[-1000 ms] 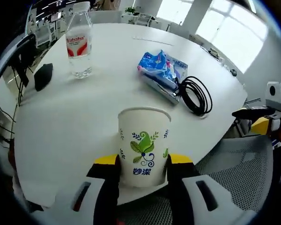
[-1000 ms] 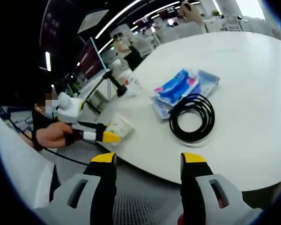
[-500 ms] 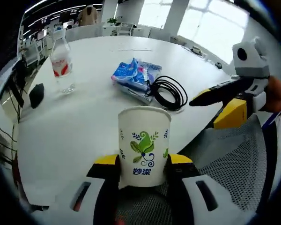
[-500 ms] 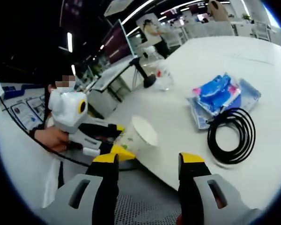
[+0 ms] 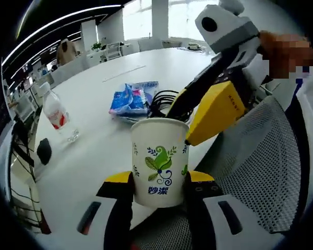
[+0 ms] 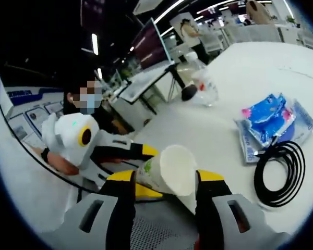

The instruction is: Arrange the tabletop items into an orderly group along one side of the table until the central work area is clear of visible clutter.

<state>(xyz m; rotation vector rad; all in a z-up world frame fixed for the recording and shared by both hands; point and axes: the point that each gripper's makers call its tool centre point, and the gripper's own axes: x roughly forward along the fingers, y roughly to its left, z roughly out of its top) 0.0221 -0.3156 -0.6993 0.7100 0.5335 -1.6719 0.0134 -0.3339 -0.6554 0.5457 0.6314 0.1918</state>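
Note:
A white paper cup with a green leaf print stands upright between the jaws of my left gripper, which is shut on its lower half. My right gripper reaches in from the right, and its yellow jaw tips sit at the cup's rim. In the right gripper view the cup lies tilted between the jaws of my right gripper, which stand open on either side of it. There the left gripper comes in from the left, held by a person's hand.
On the white table lie a water bottle, blue packets, a coiled black cable and a black mouse. A grey mesh chair stands at the table's near edge.
The two grippers have come together. The right gripper's open jaws now straddle the cup, which the left gripper still holds. Both views have swung round.

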